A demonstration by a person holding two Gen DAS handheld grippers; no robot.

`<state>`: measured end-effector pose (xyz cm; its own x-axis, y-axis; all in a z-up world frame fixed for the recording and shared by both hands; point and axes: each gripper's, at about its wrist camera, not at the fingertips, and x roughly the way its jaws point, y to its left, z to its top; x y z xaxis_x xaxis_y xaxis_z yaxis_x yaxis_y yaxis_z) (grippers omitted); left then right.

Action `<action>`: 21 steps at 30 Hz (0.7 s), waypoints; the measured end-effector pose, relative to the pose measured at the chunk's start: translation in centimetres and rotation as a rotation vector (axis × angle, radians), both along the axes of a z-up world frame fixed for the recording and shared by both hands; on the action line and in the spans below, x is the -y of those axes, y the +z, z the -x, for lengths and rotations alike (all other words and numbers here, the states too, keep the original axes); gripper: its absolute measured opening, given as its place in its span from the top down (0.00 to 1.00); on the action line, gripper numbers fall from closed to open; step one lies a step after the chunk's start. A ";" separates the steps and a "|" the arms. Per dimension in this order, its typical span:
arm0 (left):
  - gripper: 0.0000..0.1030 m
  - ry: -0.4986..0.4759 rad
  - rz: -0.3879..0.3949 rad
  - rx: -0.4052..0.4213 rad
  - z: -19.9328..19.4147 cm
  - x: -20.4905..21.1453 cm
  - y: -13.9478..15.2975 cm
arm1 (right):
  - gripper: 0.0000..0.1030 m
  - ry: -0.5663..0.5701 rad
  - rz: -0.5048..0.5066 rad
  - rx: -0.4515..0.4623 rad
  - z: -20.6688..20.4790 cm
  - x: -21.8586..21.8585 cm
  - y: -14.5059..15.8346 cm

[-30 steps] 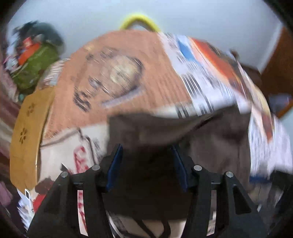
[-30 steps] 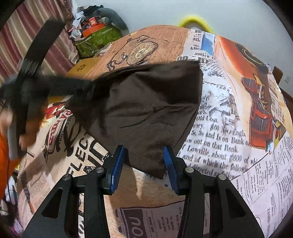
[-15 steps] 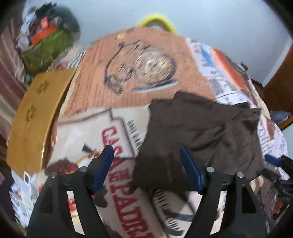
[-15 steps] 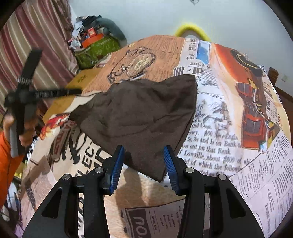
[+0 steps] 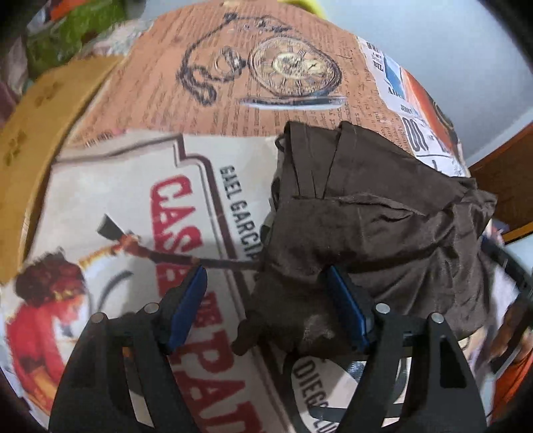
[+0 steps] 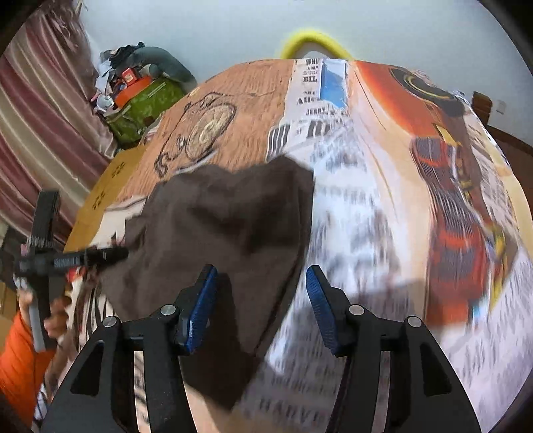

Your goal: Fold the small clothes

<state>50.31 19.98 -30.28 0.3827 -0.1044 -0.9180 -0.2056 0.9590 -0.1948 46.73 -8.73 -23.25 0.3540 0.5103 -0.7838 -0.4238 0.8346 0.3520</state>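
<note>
A brown garment [image 5: 376, 226] lies crumpled on a table [image 5: 206, 110] covered with a printed cloth of newspaper text, a pocket watch drawing [image 5: 293, 66], red lettering and an orange vintage car [image 6: 453, 206]. In the left wrist view the garment sits right of centre, folded over itself in loose layers, its near edge reaching down between the blue-padded fingers [image 5: 186, 308] of the left gripper [image 5: 269, 306]. The jaws there stand wide apart, gripping nothing. In the right wrist view the garment [image 6: 230, 233] spreads across the left half of the table, and its near edge passes between the fingers of the right gripper [image 6: 261, 306], whose jaws are also wide apart, holding nothing. This view is blurred.

Around the table: a pale blue-grey wall [image 6: 233, 30], a yellow curved object [image 6: 313, 40] behind the far edge, a striped red curtain [image 6: 40, 110] to the left, and a green bag [image 6: 143, 106] heaped with clutter. A tan perforated panel [image 5: 36, 133] lies along the table's left edge. Dark wood furniture [image 5: 503, 180] shows at far right. An orange sleeve [image 6: 16, 359] appears at lower left.
</note>
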 end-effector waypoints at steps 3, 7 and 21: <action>0.28 0.023 -0.119 0.072 1.1 0.1 2.0 | 0.50 0.008 0.002 -0.017 -1.6 -1.0 -0.2; 0.28 0.018 -0.173 0.154 3.0 0.1 4.5 | 0.50 0.031 -0.039 -0.081 -3.2 -1.8 -1.2; 0.28 -0.002 -0.141 0.151 4.3 -0.6 4.8 | 0.80 0.035 0.006 -0.085 -1.9 -2.5 -1.4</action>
